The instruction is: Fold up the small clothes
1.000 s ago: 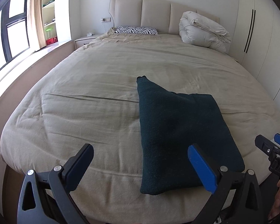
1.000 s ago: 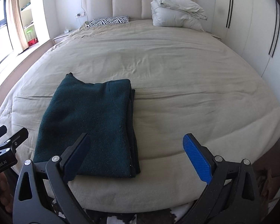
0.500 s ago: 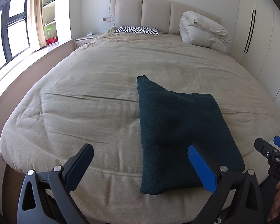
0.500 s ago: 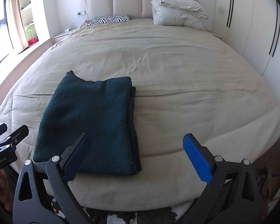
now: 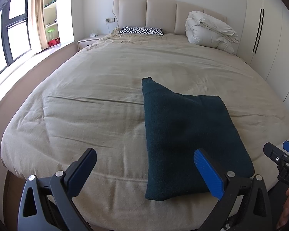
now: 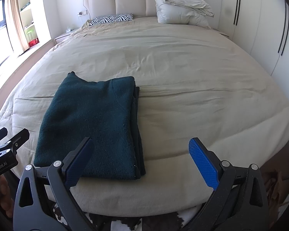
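2 grippers (image 5: pixel 144 167) (image 6: pixel 142 157) spread, folded sweater (image 6: pixel 92 127) flat

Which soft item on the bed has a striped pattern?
The zebra-print pillow at the headboard; the folded sweater is plain dark green, the bundled duvet plain off-white.

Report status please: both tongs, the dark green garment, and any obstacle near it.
Left tongs open, empty. Right tongs open, empty. Dark green garment folded, flat on bed near front edge, untouched. Nothing in the way.

Black left tongs (image 5: pixel 144 170) and right tongs (image 6: pixel 141 160), blue ribbed pads, silver screws.
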